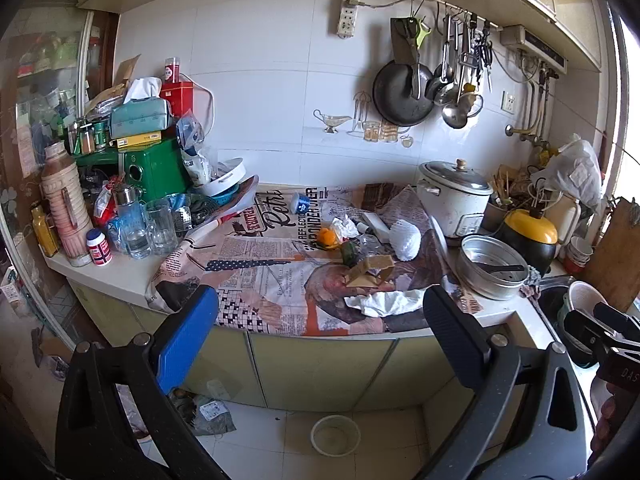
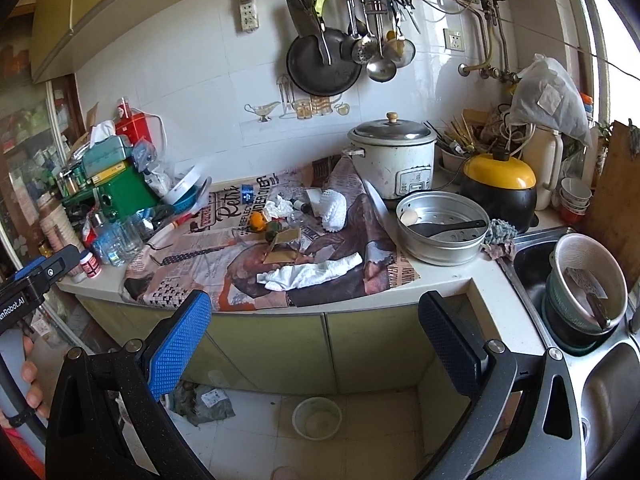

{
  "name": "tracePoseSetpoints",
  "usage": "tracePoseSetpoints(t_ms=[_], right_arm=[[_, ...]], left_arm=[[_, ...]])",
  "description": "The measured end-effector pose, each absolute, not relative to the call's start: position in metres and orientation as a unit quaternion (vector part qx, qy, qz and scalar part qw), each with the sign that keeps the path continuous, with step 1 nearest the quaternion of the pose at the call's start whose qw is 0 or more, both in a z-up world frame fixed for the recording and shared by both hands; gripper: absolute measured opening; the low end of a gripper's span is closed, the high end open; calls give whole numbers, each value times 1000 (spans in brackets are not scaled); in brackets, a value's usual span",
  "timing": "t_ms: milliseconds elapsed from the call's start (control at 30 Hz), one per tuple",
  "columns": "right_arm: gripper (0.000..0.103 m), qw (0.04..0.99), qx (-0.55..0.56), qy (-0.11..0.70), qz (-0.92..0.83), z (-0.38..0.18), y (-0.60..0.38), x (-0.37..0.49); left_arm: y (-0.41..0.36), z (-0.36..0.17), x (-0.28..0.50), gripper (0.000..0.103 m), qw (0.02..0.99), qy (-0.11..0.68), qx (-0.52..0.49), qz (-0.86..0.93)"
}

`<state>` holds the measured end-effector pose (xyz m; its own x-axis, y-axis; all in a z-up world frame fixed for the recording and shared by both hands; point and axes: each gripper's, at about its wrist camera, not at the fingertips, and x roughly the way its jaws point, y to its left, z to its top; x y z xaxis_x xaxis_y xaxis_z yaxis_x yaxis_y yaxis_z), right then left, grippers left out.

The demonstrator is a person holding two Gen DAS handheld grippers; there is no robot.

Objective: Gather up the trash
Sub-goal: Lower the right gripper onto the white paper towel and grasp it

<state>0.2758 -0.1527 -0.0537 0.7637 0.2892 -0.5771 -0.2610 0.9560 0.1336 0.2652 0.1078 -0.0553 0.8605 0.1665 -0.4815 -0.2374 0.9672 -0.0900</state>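
Observation:
Trash lies on a newspaper-print cloth (image 1: 256, 280) on the kitchen counter: a crumpled white tissue (image 1: 384, 303), a folded cardboard scrap (image 1: 370, 271), an orange peel (image 1: 326, 237), a white foam net (image 1: 406, 240) and a small blue cup (image 1: 300, 203). The tissue (image 2: 312, 274), the cardboard (image 2: 282, 245) and the foam net (image 2: 334, 210) also show in the right wrist view. My left gripper (image 1: 320, 320) is open and empty, held in front of the counter edge. My right gripper (image 2: 316, 324) is open and empty, beside it, also short of the counter.
A rice cooker (image 2: 394, 158), a metal steamer pan (image 2: 440, 228) and a yellow-lidded pot (image 2: 500, 188) stand right of the cloth. A sink (image 2: 532, 272) holds stacked bowls. Jars, glasses and boxes crowd the left (image 1: 132, 184). A white bowl (image 1: 334, 434) sits on the floor.

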Motion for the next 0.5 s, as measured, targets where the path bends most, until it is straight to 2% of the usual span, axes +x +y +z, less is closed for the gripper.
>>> tracePoseSetpoints(t_ms=[267,500], right_arm=[[103,914,43,381,132,-93,-113,358],[103,889,56,434,137,-136,-95,418]], left_arm=[[152,-84,357,103,952,296,-43,63],[170,-121,412,103,934,348,-59,52]])
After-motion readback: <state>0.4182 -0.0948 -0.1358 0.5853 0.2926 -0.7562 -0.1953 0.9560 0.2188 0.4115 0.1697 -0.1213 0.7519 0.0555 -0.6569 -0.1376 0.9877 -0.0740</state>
